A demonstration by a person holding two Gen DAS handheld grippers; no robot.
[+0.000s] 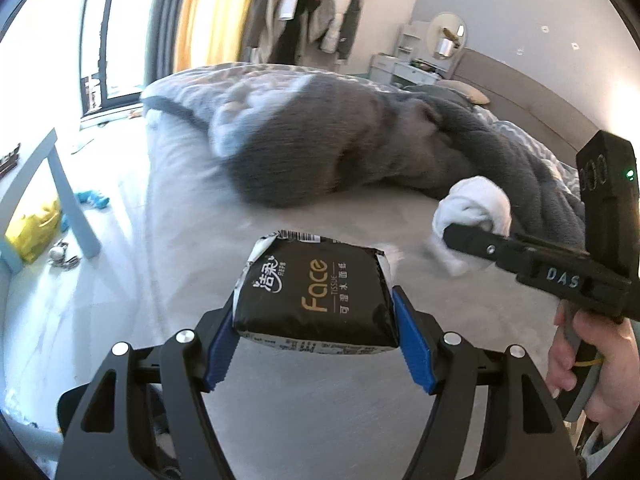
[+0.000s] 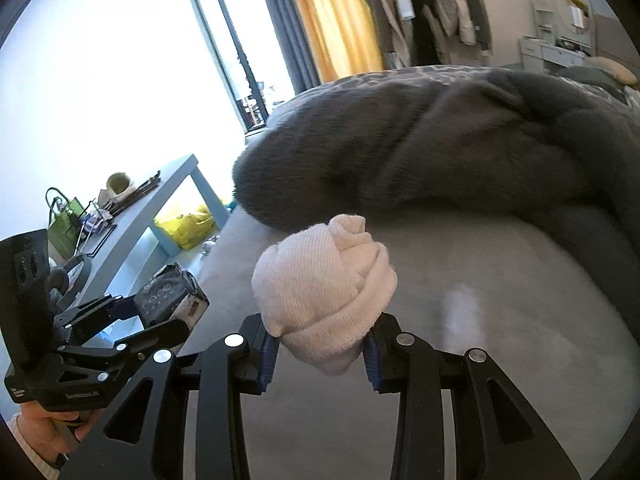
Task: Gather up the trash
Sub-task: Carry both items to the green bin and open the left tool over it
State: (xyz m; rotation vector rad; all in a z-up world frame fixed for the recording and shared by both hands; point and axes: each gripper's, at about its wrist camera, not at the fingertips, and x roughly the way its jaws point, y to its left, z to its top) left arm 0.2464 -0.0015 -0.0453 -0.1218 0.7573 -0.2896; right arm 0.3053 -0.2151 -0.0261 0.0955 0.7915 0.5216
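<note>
Left gripper [image 1: 316, 316] clamped around tissue pack [image 1: 316, 296]; right gripper [image 2: 320, 344] around rolled sock [image 2: 324, 288].

Bedroom in a lived-in home. Marked as such by a wide bed [image 1: 280, 216] under a grey sheet, with a rumpled grey fleece blanket [image 1: 352, 148] and a pillow [image 1: 472, 94] at the far right. Flanked at far left by a bright window [image 1: 52, 36] with dark and yellow curtains [image 1: 216, 12]. Hung with coats and clothes [image 1: 316, 4] along the far wall. Furnished with a white bedside unit [image 1: 404, 66] and, near left, a cluttered pale blue side table [image 2: 156, 208].
</note>
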